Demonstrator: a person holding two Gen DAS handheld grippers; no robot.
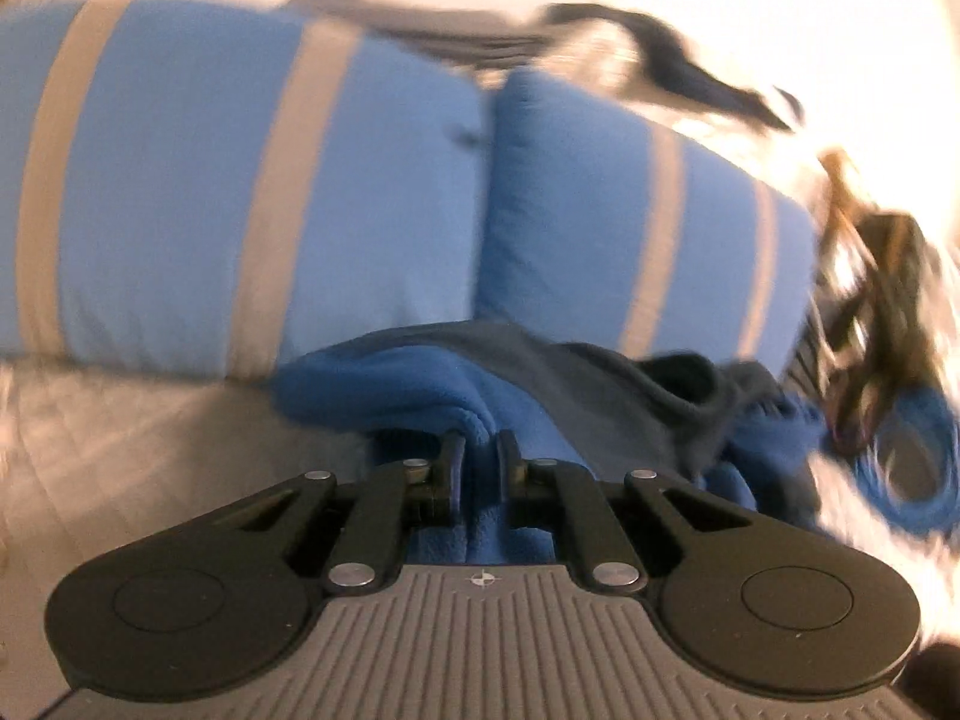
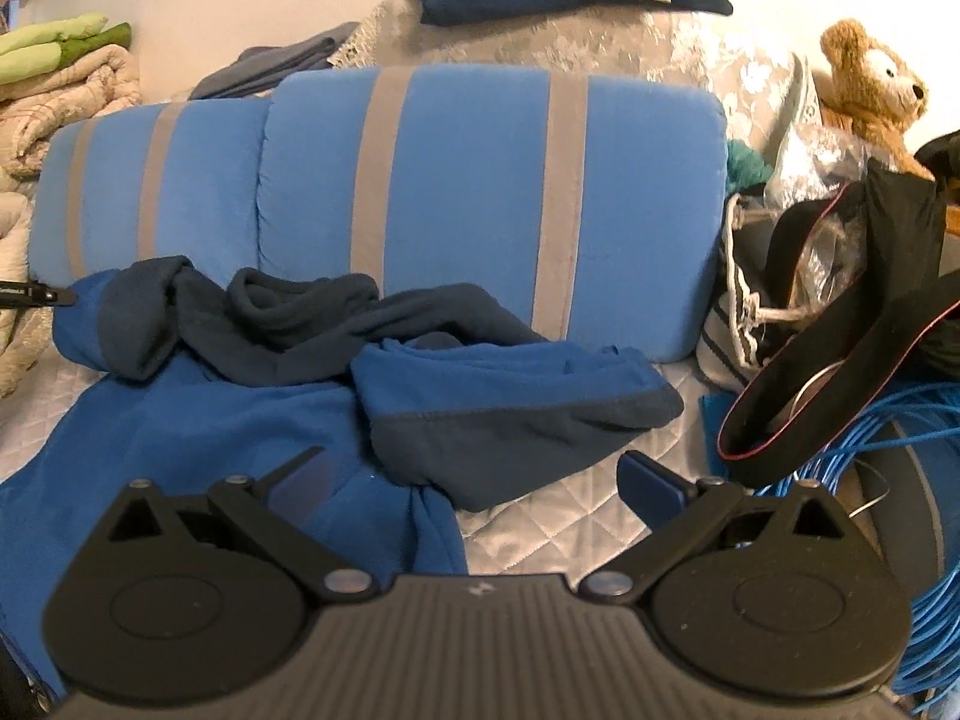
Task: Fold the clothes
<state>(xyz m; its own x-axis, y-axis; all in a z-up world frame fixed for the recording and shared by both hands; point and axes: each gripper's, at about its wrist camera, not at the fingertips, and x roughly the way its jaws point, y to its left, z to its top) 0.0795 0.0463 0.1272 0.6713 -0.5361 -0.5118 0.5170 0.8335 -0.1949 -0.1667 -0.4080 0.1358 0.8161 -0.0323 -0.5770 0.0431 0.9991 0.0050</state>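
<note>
Right gripper [image 2: 474,474] at 6 o'clock, jaws spread wide, hovering above blue fleece garment [image 2: 240,420] crumpled on quilted bed [image 2: 540,540]. Dark navy trim bunched across garment's middle. Blue striped pillows [image 2: 468,192] behind at 12 o'clock. Teddy bear [image 2: 870,84] at 2 o'clock; black bag [image 2: 840,324] at 3 o'clock; blue cable coil [image 2: 924,516] at 4 o'clock. Folded blankets [image 2: 66,72] at 10 o'clock.
</note>
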